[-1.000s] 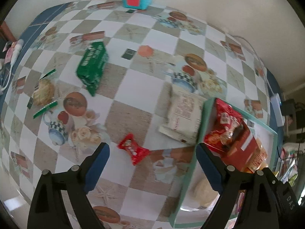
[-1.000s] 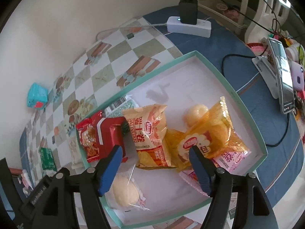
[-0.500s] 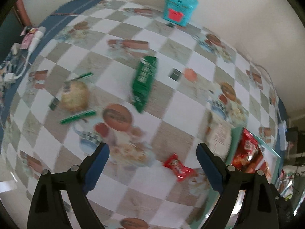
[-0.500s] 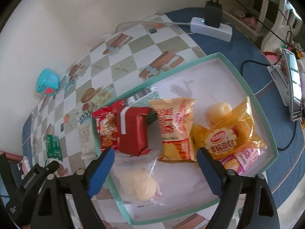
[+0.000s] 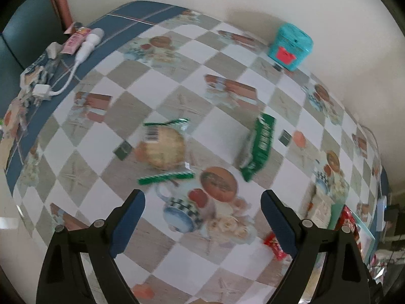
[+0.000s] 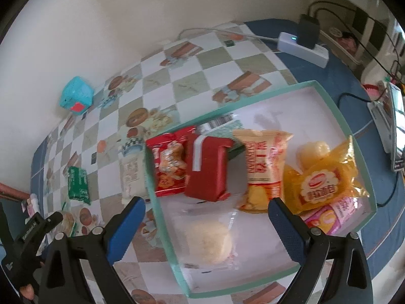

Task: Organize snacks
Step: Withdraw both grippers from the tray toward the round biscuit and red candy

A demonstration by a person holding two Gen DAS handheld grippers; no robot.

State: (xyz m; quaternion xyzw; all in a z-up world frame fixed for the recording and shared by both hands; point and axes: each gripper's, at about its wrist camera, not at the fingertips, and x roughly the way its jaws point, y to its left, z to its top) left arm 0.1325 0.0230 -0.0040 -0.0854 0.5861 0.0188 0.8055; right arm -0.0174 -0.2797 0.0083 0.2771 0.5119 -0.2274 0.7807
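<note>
My left gripper (image 5: 202, 217) is open and empty above the checked tablecloth. Ahead of it lie a round pastry in a clear green-edged wrapper (image 5: 164, 148), a green snack pack (image 5: 260, 144) and, by the right finger, a small red candy packet (image 5: 276, 248). My right gripper (image 6: 205, 223) is open and empty over the teal-rimmed tray (image 6: 341, 119). The tray holds a wrapped bun (image 6: 207, 240), a red biscuit bag (image 6: 168, 163), a red box (image 6: 208, 168), an orange snack bag (image 6: 264, 167), a yellow bread bag (image 6: 321, 182) and a pink pack (image 6: 334, 216). A white pack (image 6: 131, 174) lies just left of the tray.
A teal tin (image 5: 289, 46) stands at the back by the wall. A white cable and small items (image 5: 76, 50) lie on the blue cloth at the far left. A power strip with a charger (image 6: 303, 45) and a phone on a stand (image 6: 395, 131) are right of the tray.
My left gripper has swung left, away from the tray, and now faces the pastry and the green pack. My right gripper has pulled back a little over the tray. Both stay open.
</note>
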